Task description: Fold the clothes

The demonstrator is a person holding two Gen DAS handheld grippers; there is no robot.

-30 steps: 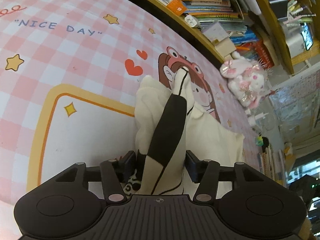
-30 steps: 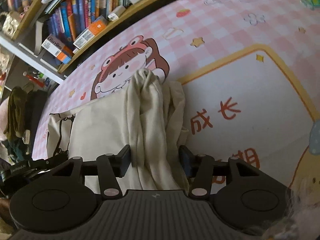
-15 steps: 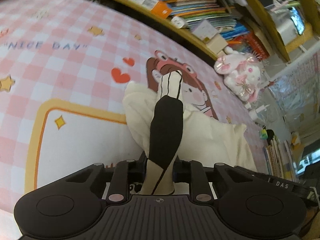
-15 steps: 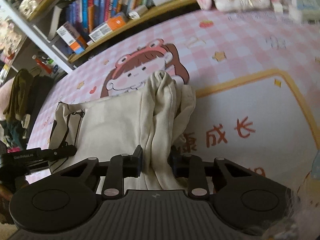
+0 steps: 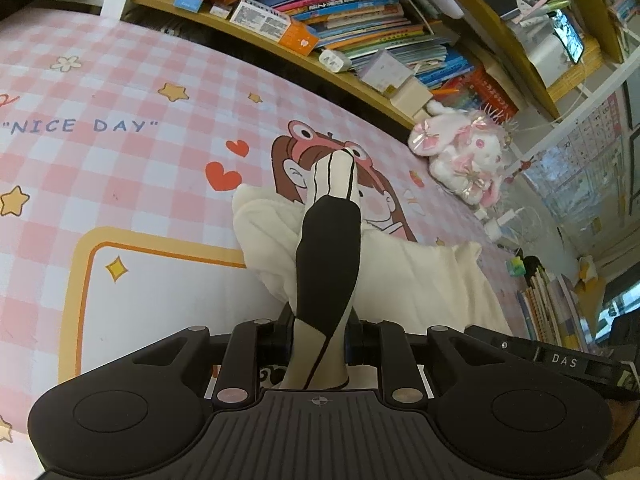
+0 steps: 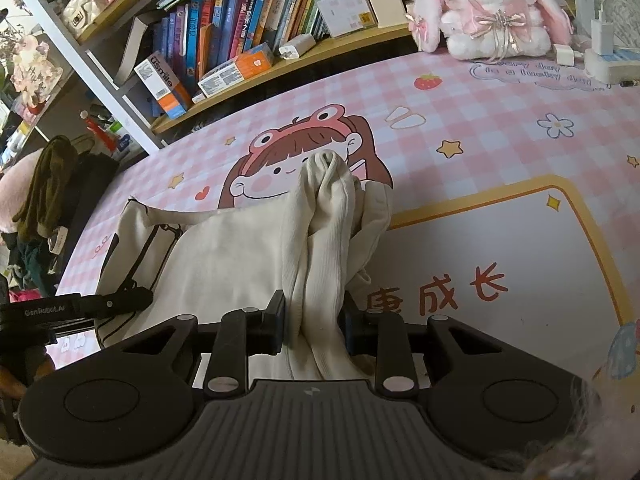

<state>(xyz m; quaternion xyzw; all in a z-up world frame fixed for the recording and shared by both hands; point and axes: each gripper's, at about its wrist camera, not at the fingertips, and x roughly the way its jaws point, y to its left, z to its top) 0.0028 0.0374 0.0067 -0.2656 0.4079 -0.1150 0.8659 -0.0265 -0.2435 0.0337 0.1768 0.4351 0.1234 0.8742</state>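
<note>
The cream garment [image 6: 224,264] lies on the pink checked mat [image 5: 120,184] covering the table, right over the cartoon girl print. The left claw [image 5: 320,336] is clenched on a bunched-up bit with a black patch, which stands up toward 12 o'clock from the claw. The right claw [image 6: 314,324] is clamped on a ribbed cream fold, and its jaws have just been closing on it, same as the left. A pink plush bunny [image 6: 488,16] sits at about 1 o'clock, bookshelves [image 6: 224,40] at 11.
</note>
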